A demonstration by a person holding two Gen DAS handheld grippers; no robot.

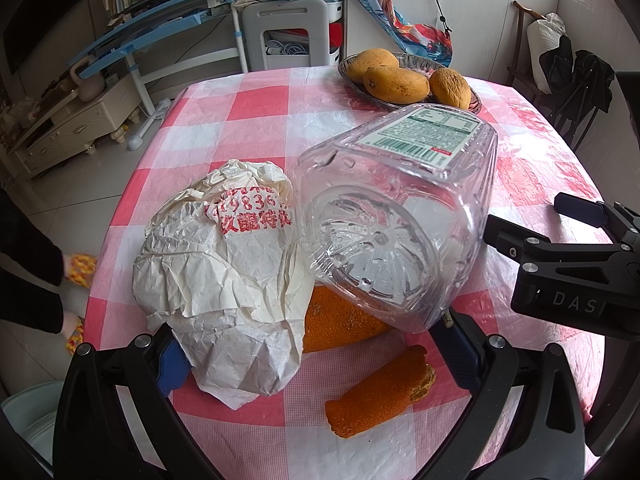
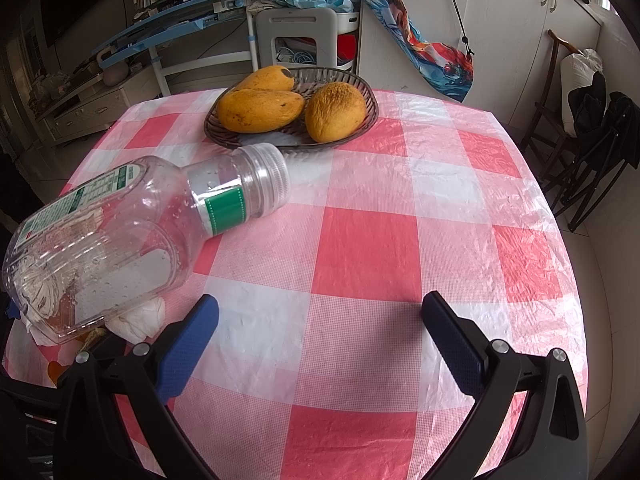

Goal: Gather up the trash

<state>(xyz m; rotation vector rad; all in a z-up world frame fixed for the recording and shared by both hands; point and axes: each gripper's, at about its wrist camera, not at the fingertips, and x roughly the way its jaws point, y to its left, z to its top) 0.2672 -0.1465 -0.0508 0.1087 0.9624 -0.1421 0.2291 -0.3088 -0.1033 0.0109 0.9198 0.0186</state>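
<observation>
The left gripper [image 1: 312, 356] hangs spread wide, holding nothing, with the crumpled white paper wrapper [image 1: 224, 280] touching its left pad. The clear plastic bottle [image 1: 396, 216] lies on its side, base near, cap far right, resting on orange peel [image 1: 380, 392]. The right gripper [image 2: 320, 340] is also released, over bare checked tablecloth [image 2: 368, 248], bottle [image 2: 132, 232] to its left.

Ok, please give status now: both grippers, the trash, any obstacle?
Left hand-held gripper open around crumpled paper, peel, bottle base. Right hand-held gripper open, empty. Bottle lying on trash. Mango dish apart.
</observation>
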